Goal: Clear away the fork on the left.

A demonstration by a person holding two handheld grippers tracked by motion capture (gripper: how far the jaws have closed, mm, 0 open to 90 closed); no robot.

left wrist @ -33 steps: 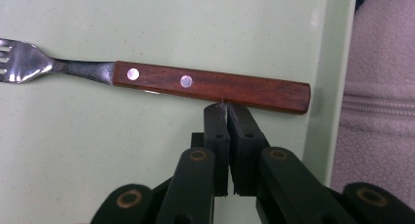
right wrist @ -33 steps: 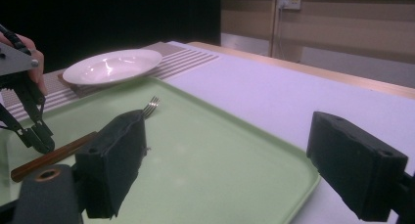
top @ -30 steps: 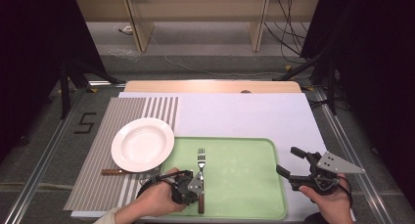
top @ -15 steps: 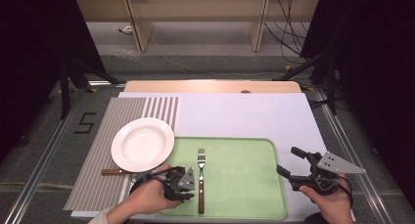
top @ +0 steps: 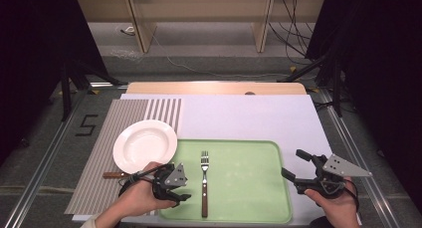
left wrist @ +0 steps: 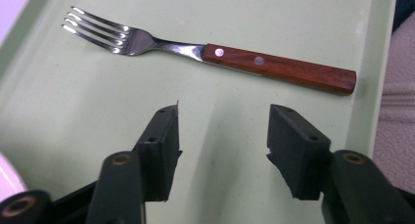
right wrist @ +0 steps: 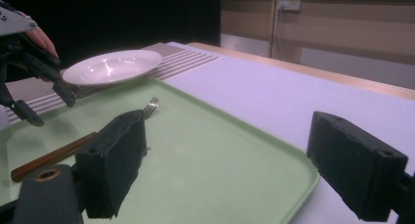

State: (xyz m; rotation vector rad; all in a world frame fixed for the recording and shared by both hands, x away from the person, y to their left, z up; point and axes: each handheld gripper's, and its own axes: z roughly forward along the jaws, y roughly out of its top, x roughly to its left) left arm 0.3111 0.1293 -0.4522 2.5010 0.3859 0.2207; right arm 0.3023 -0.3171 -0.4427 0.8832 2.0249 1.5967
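Note:
A fork [top: 204,180] with a wooden handle lies flat on the green tray [top: 249,188], tines pointing away from me. My left gripper [top: 185,182] sits just left of the fork at the tray's left edge. Its jaws have just been opening and nothing is between them. In the left gripper view the fork [left wrist: 210,53] lies beyond the parted jaws of my left gripper [left wrist: 222,121], apart from them. My right gripper [top: 292,163] hovers open at the tray's right edge, holding nothing. From the right gripper view, the fork [right wrist: 150,106] shows past my right gripper [right wrist: 230,131].
A white plate [top: 145,145] rests on a striped placemat [top: 99,138] left of the tray. A wooden-handled knife [top: 113,174] pokes out from under the plate. A pale mat [top: 249,118] covers the table behind the tray.
My left gripper let go of the fork's handle, drew back to the left and opened. The fork stays on the tray. The right gripper has not moved.

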